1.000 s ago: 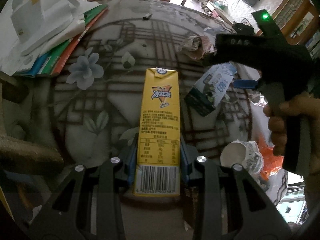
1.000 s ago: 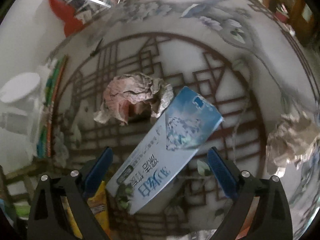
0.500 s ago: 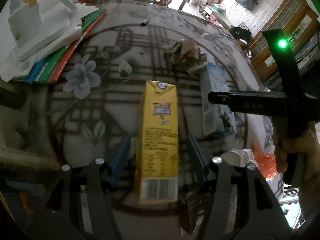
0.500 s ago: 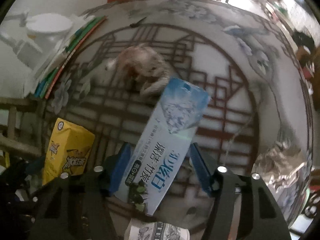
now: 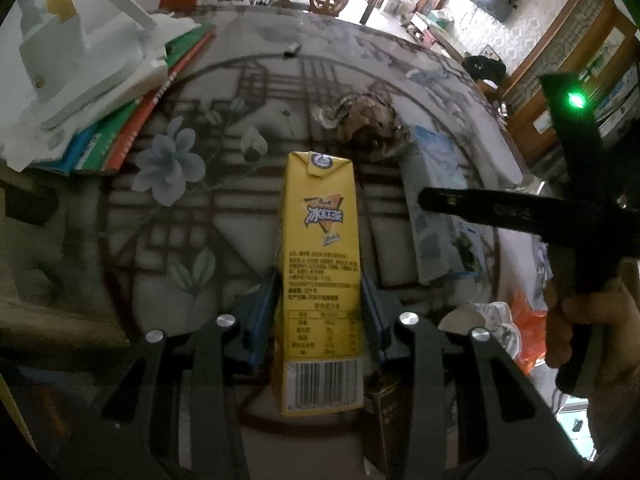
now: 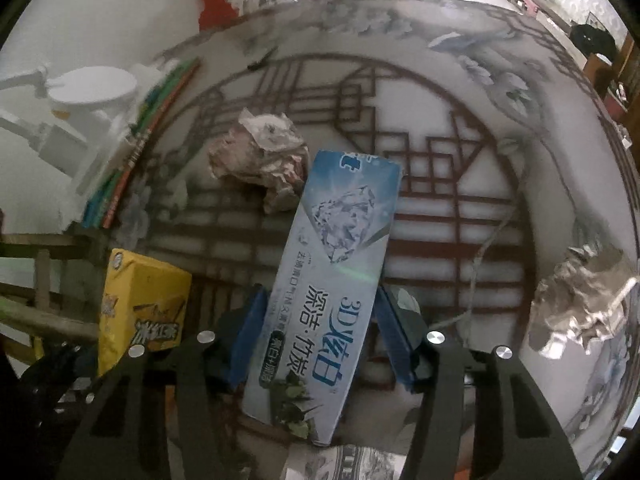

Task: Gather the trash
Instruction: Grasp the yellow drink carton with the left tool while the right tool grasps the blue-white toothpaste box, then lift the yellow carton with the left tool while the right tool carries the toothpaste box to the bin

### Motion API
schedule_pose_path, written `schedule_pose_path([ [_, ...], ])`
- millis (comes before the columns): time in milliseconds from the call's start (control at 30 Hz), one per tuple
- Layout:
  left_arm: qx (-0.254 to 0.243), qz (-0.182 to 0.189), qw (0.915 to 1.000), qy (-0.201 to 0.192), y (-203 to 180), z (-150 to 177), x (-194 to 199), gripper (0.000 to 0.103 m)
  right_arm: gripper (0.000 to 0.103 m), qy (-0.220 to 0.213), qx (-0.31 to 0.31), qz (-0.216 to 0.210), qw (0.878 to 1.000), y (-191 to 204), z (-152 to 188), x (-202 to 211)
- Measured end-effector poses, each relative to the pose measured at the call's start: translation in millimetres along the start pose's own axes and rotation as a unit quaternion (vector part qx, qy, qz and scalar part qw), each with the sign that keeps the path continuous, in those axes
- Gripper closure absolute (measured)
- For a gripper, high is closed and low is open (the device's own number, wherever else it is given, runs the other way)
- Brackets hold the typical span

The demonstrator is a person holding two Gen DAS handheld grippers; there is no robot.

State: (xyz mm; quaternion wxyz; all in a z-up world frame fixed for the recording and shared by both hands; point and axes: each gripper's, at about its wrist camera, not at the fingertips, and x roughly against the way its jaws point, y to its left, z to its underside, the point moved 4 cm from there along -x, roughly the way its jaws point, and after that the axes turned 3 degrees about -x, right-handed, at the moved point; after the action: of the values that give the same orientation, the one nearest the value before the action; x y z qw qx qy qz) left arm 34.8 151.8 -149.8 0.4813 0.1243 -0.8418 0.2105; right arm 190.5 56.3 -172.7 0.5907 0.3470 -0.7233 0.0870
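Judging by how things lie, the collecting is midway: two pieces of trash are in hand and at least two more wait on the table (image 6: 460,92). Nearest in the left view, the left gripper (image 5: 318,300) has its blue pads closed against both sides of the yellow carton (image 5: 320,240), narrowed to the carton's width, gripping its lower half while the top points away over the patterned tabletop. Likewise the right gripper (image 6: 320,324) is closed to box width on the blue box (image 6: 332,288), which sits slanted between the pads (its far end leans right). Both items look lifted clear of the surface, though I cannot be sure of that. Just past the box's far end lies a crumpled paper wad (image 6: 260,156), near or touching the box's corner; which, I cannot tell. Off to the right edge sits a second wad (image 6: 580,296), well apart from the first. A paper cup (image 5: 492,324) and something orange show low beside the right hand (image 5: 588,320), perhaps a bag for the trash. Farther left, stacked books (image 5: 132,120) rest on the table; no bin is plainly visible.
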Motion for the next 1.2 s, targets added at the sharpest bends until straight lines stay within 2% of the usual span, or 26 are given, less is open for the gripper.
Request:
schedule_pose_path([
  [100, -0.001, 0.000, 1.0000, -0.006, -4, -2, 5, 0.065, 0.049, -0.014, -0.009, -0.031, 0.999, -3, 6, 20],
  [267, -0.016, 0.012, 0.9996, -0.018, -22, -6, 15, 0.065, 0.049, -0.037, -0.020, -0.055, 0.998, -12, 28, 56],
  [567, -0.049, 0.036, 0.9978, -0.025, -66, 0, 27, 0.065, 0.049, -0.095, -0.090, -0.047, 0.990, -54, 66, 108],
  [800, -0.080, 0.056, 0.9949, -0.027, -100, 6, 33, 0.065, 0.049, -0.124, -0.132, -0.045, 0.982, -86, 91, 140],
  [1200, -0.120, 0.081, 0.9892, -0.020, -151, 21, 36, 0.065, 0.049, -0.135, -0.177, -0.038, 0.974, -125, 128, 157],
])
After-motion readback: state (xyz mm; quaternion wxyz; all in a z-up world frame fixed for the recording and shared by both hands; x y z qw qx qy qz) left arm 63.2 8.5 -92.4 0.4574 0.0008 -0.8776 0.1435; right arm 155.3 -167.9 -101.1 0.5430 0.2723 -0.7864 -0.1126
